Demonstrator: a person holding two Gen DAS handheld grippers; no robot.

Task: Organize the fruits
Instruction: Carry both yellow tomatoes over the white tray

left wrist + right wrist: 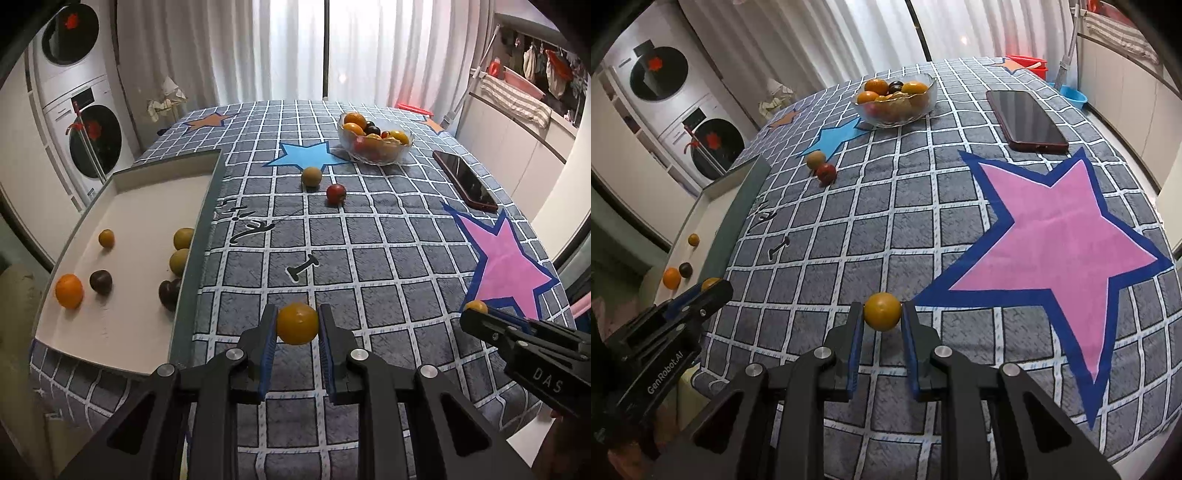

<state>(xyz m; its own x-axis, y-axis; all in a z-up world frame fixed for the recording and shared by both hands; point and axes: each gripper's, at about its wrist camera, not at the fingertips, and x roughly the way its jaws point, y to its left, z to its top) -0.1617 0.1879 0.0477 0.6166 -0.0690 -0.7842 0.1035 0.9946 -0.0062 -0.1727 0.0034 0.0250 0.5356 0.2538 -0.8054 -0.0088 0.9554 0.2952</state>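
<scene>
Fruit, round and orange-yellow with smooth skin, is sitting pinched in each pair: one [297, 324] between the left tongs [297, 325], another [882, 311] between the right tongs [882, 312].

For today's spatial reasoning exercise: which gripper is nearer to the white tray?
Left. The left gripper, holding a yellow fruit, sits just beside the white tray; the right gripper is farther off, by the pink star.

Checked tablecloth [332, 258], glass bowl [375, 153], phone [465, 181], tray [147, 206], two loose fruits [311, 176]
</scene>
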